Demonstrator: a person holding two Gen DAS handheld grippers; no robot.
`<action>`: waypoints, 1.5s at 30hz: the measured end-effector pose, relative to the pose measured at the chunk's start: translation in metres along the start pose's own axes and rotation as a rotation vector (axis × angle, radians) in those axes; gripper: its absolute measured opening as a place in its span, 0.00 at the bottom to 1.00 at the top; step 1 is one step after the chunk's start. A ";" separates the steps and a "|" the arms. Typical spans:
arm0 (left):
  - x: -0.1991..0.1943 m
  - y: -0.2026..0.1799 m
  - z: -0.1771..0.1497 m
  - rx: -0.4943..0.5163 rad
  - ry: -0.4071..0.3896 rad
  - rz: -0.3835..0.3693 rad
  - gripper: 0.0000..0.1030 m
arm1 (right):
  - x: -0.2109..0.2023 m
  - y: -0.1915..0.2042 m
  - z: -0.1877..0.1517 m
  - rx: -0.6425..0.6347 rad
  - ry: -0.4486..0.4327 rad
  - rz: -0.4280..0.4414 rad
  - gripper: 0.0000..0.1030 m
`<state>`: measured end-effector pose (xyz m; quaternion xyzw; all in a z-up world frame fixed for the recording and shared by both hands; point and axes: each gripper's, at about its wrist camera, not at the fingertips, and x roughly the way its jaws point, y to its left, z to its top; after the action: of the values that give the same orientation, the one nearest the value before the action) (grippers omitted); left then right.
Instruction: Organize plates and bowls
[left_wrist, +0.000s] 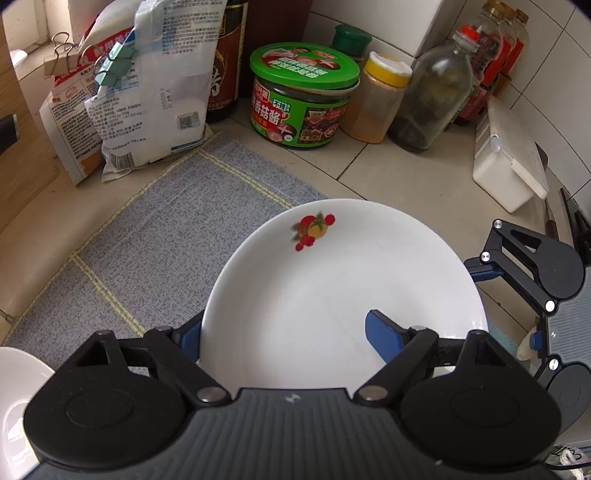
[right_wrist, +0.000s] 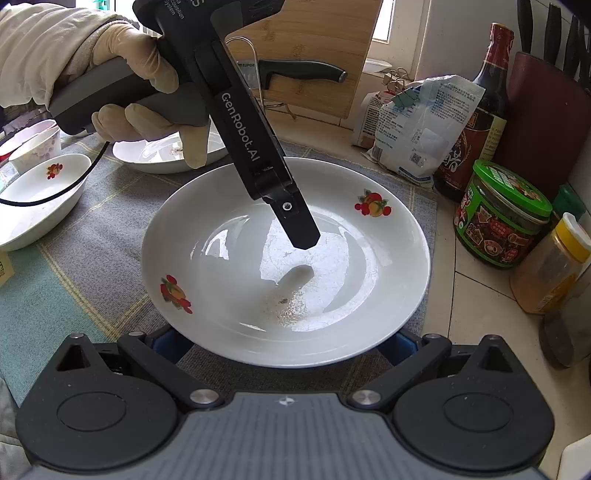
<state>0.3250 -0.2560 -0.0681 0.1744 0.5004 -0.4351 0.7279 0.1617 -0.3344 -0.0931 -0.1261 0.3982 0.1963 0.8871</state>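
- My left fingers (left_wrist: 384, 339) stand well apart, with the near rim of the white plate (left_wrist: 343, 288) between them. One blue finger is over the inside of the plate, the other outside and partly hidden behind the rim.
- From the right wrist view, that inside finger (right_wrist: 301, 229) hangs just above the plate's (right_wrist: 229, 258) shiny bottom, apart from its own reflection. I have no squeeze on the plate there.
- My right fingers (right_wrist: 171, 341) are spread wide at the plate's near edge, one on each side. Their tips are tucked under the rim, so I cannot tell whether they press on the plate or only flank it.
- The plate, with fruit prints on its rim, is over the grey cloth mat (left_wrist: 166, 240) on the tiled bench (left_wrist: 388, 170). I cannot tell whether it rests on the mat or is lifted.
- My gloved left hand (right_wrist: 140, 85) covers part of a white dish (right_wrist: 147, 158) behind the plate.
- A white bowl (right_wrist: 37, 199) with the same fruit print is cut off at the left edge, with a smaller patterned cup (right_wrist: 37, 147) behind it.
- A green-lidded jar (left_wrist: 303, 96), a yellow-capped jar (left_wrist: 380, 103), a glass bottle (left_wrist: 432, 99) and clipped bags (left_wrist: 147, 96) stand beyond the mat. The far bottles are too blurred to read.
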 end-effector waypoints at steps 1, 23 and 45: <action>0.002 0.001 0.001 -0.001 -0.001 0.000 0.84 | 0.001 -0.001 0.000 0.001 0.001 -0.001 1.00; 0.022 0.002 0.006 0.010 -0.007 0.015 0.84 | 0.011 -0.015 0.003 0.029 0.025 -0.021 1.00; -0.034 -0.019 -0.025 -0.005 -0.156 0.132 0.86 | -0.010 -0.013 -0.009 0.148 0.011 -0.102 1.00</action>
<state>0.2910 -0.2334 -0.0453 0.1708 0.4309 -0.3974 0.7920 0.1556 -0.3524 -0.0906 -0.0814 0.4097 0.1201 0.9006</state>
